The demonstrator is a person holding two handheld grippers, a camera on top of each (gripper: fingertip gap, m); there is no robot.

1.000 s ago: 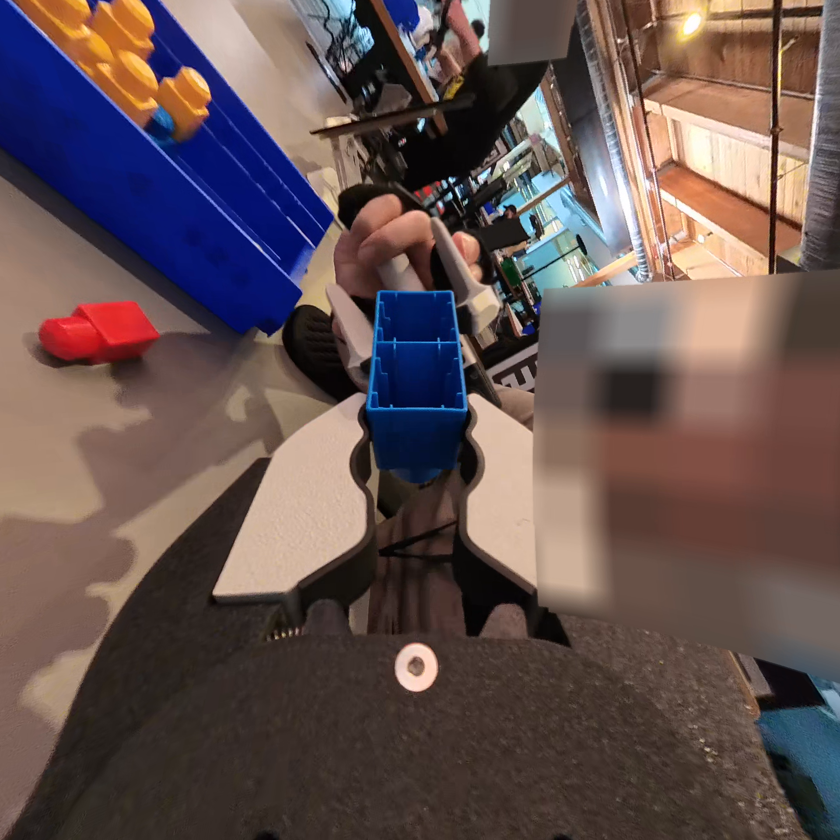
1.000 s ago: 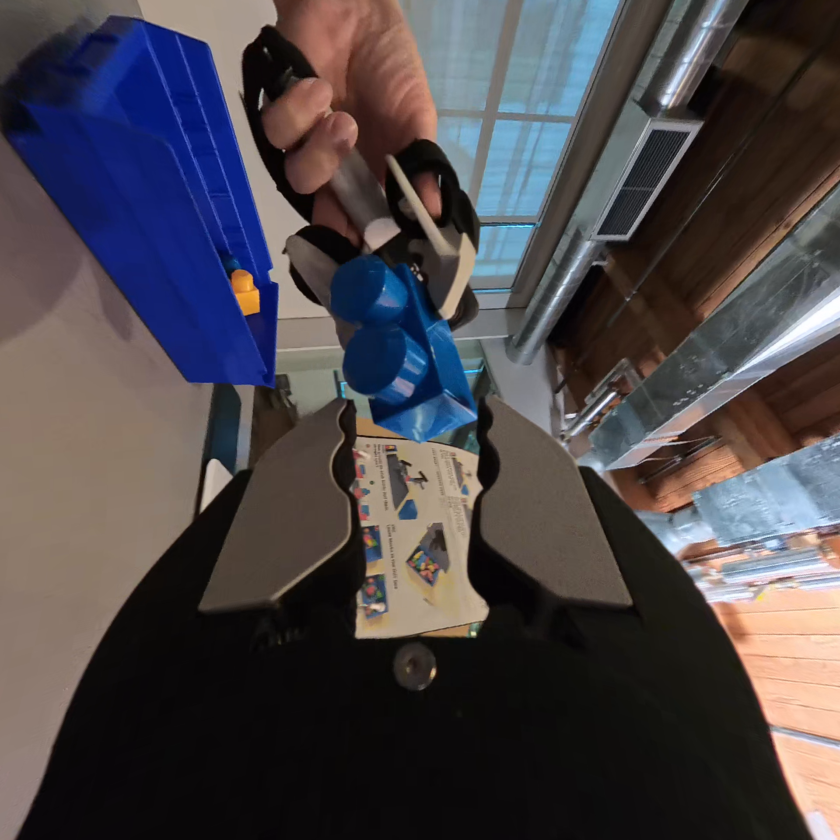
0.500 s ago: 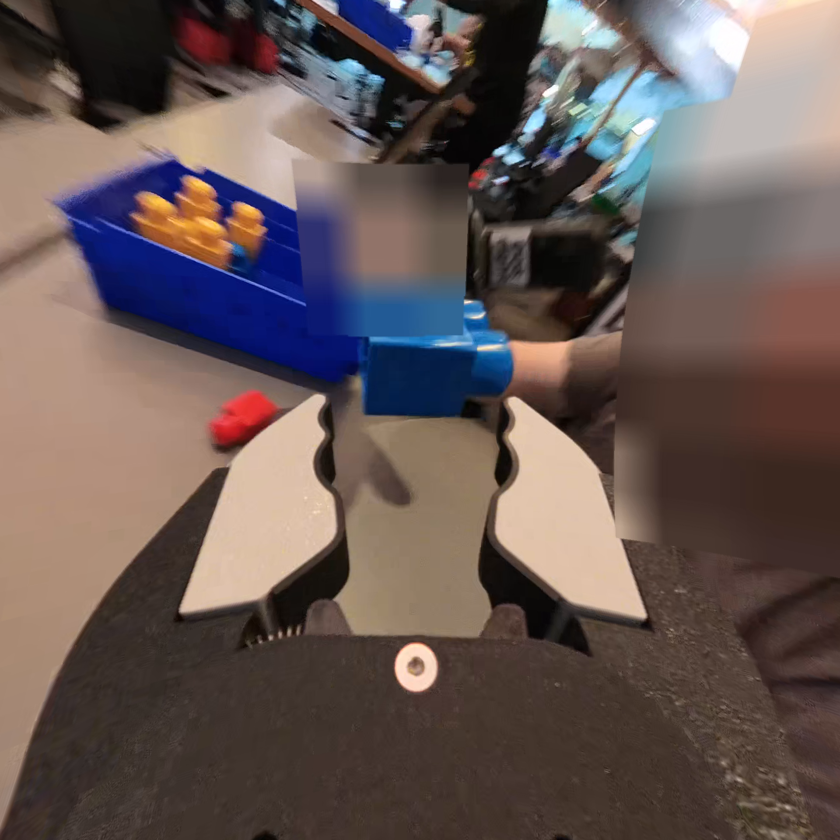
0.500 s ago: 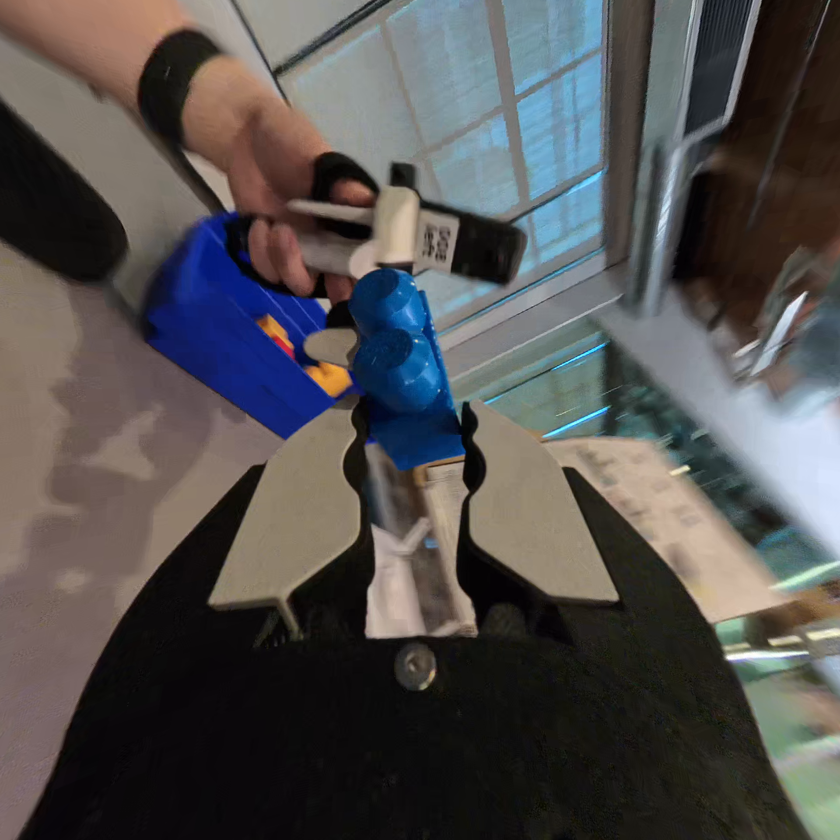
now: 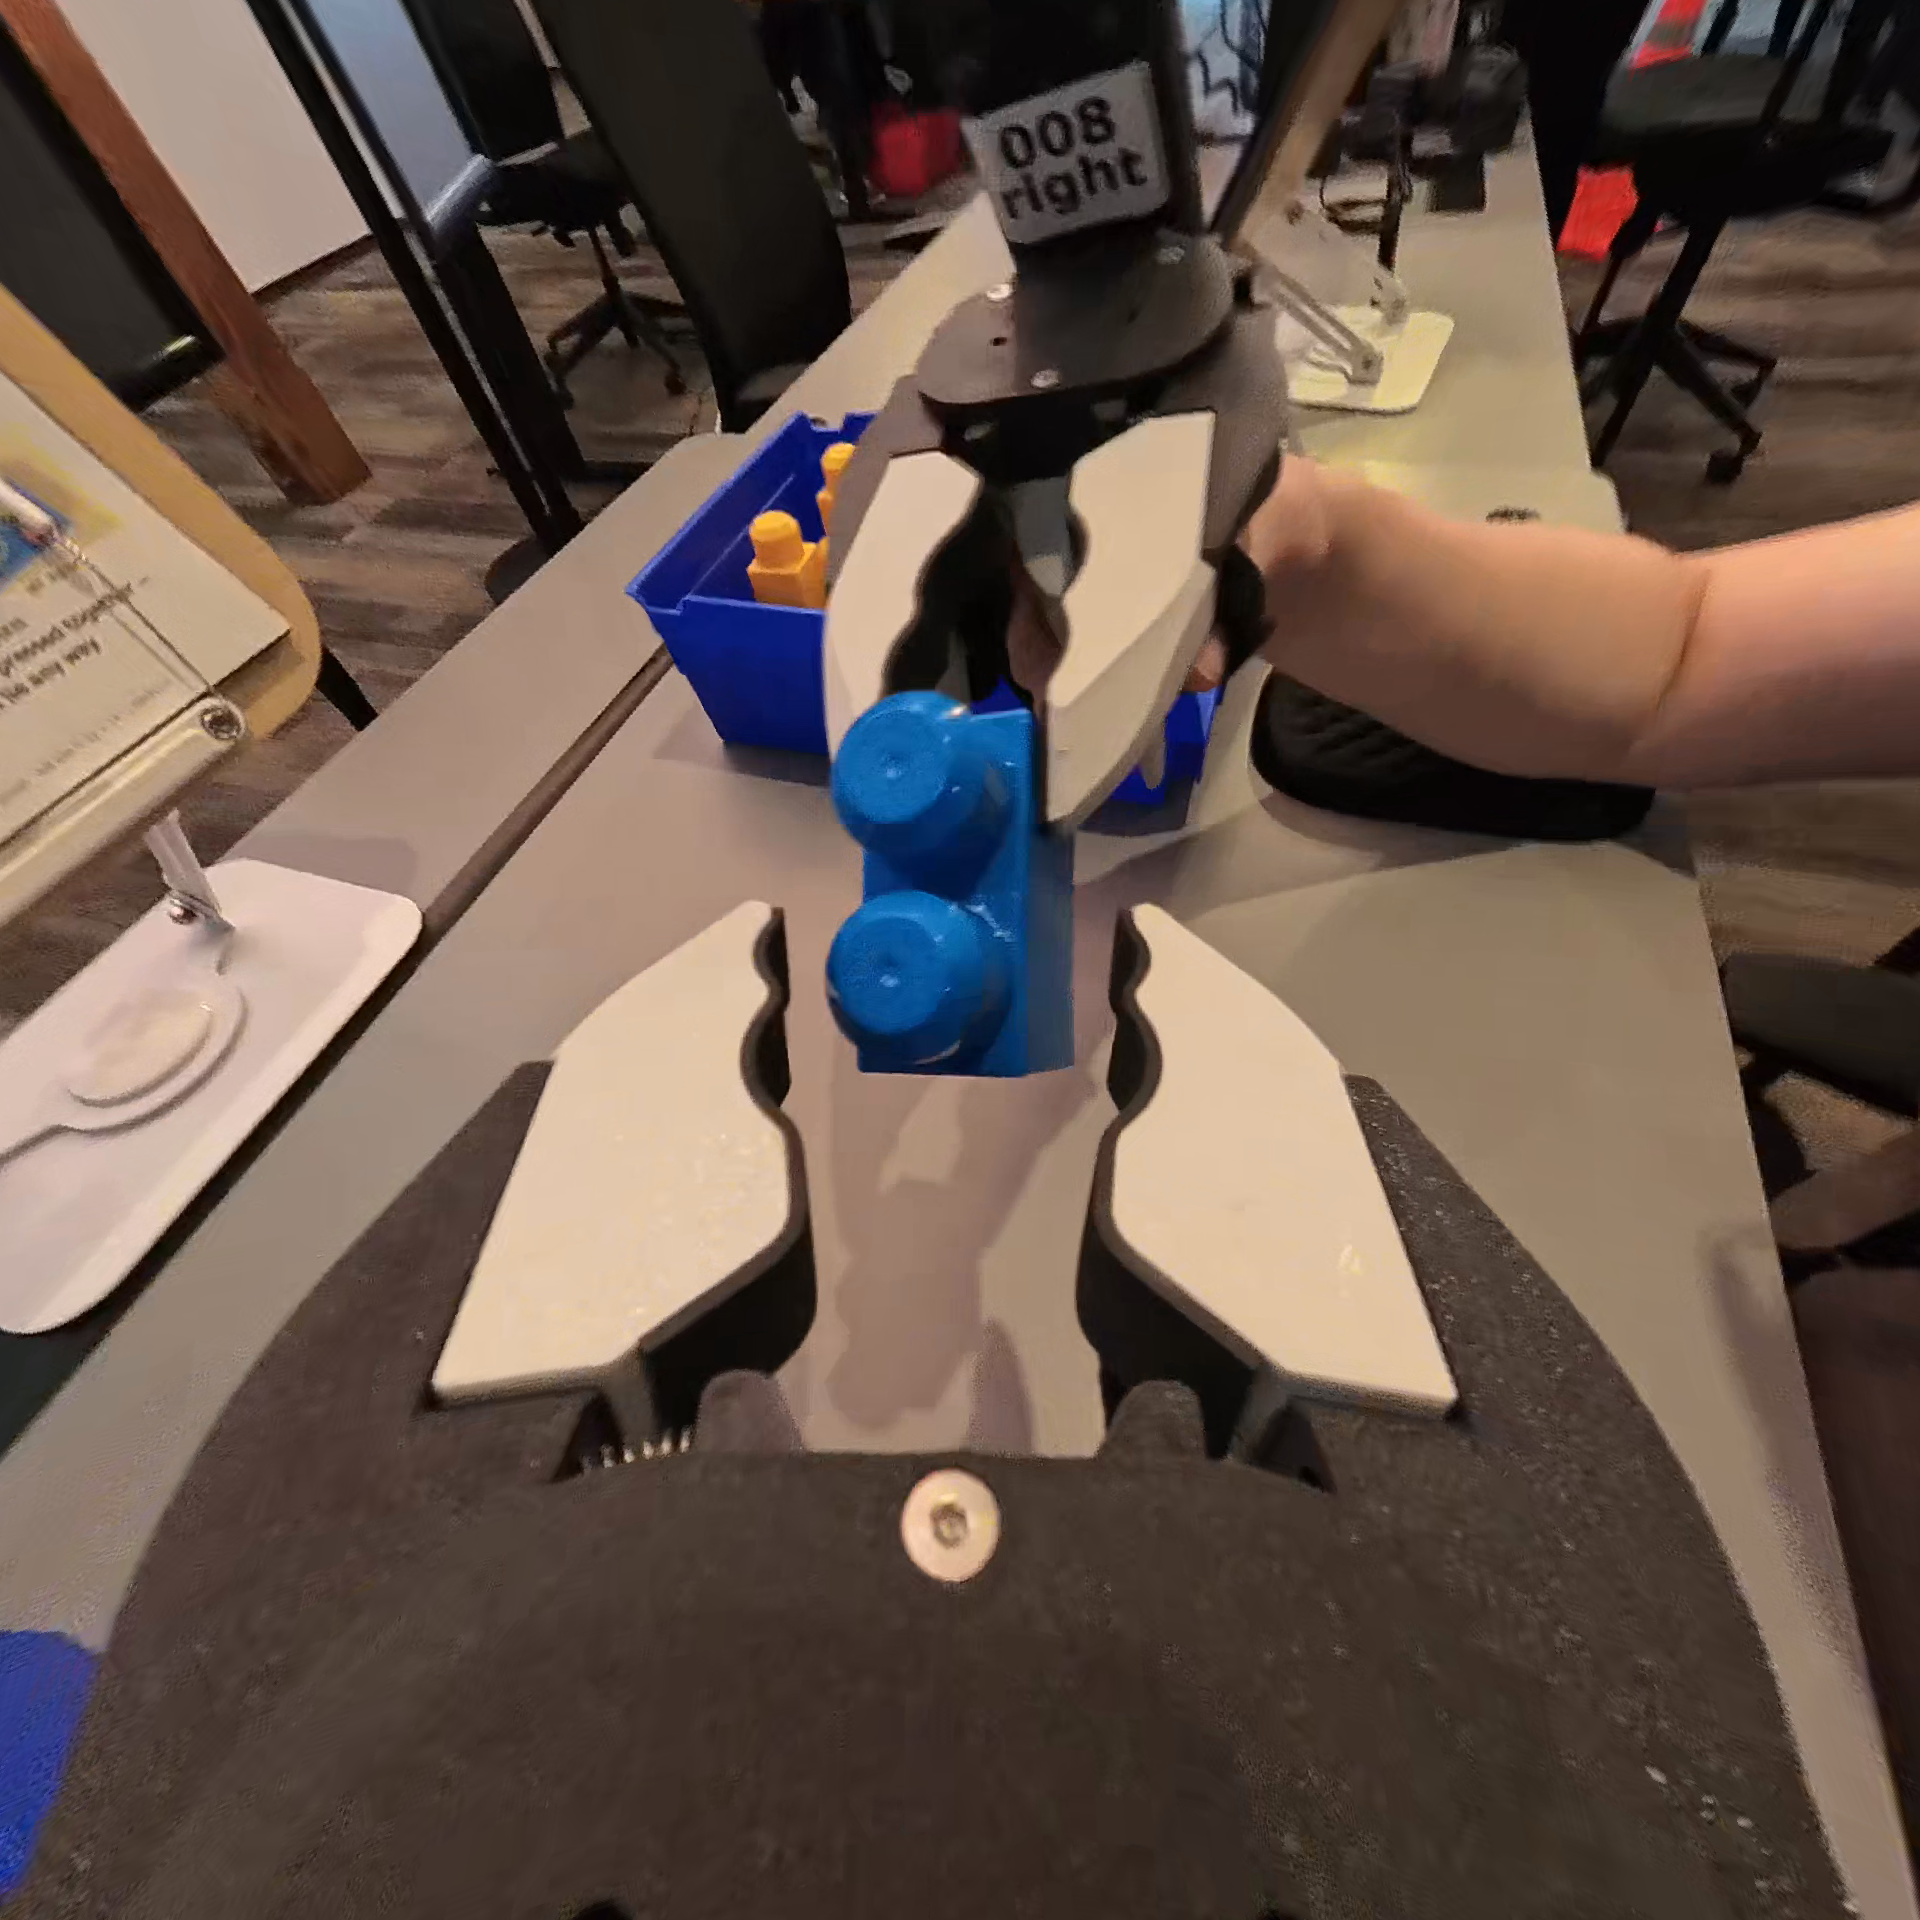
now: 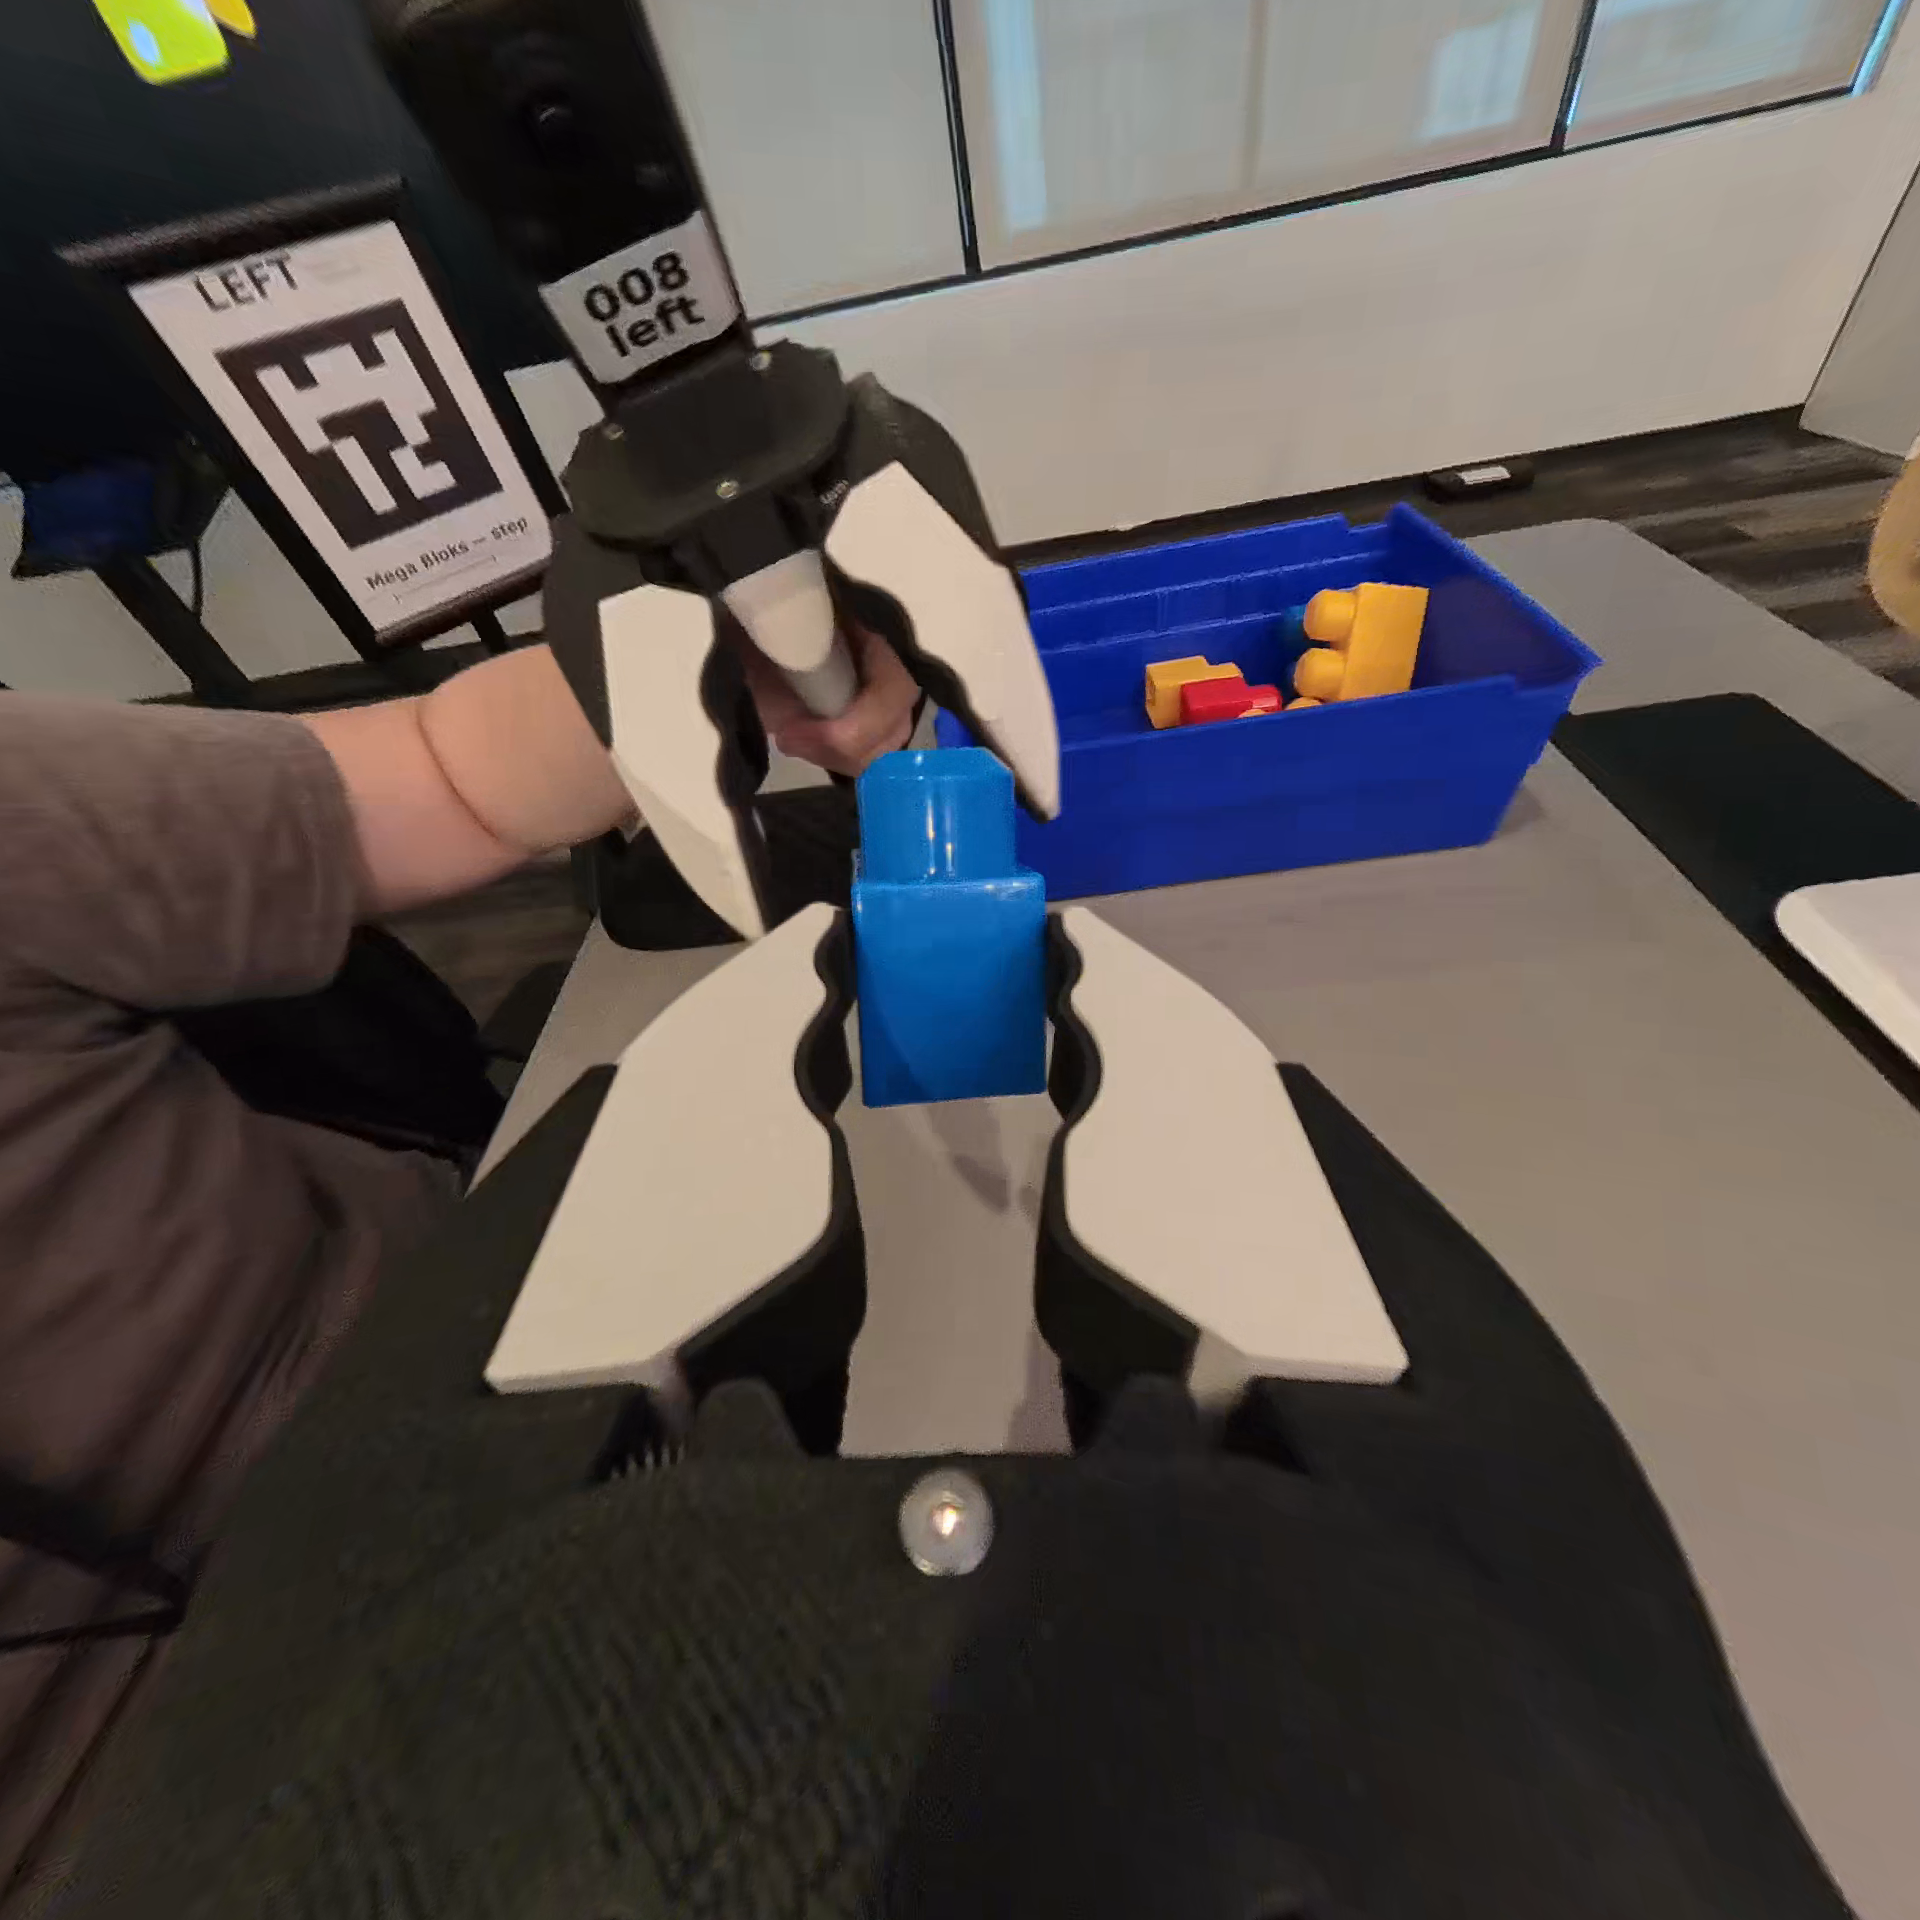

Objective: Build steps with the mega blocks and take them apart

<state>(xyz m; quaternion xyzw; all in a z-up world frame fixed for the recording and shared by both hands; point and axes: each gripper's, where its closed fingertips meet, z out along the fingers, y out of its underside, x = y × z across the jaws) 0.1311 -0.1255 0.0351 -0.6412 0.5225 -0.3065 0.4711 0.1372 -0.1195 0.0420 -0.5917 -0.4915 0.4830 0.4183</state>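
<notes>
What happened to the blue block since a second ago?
The blue block changed grippers. A second ago the left gripper was clamped on it; now its fingers stand open on either side of the block. The right gripper, open before, is now shut on the block's end. Both views swung down toward the grey table. The blue bin stayed on the table with blocks inside.

Facing wrist views (shared blue block (image 5: 951,904))

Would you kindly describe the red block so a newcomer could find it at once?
Start at the blue bin at the far end of the grey table. Inside it, the red block lies low between the orange blocks; it is the bin's only red piece.
</notes>
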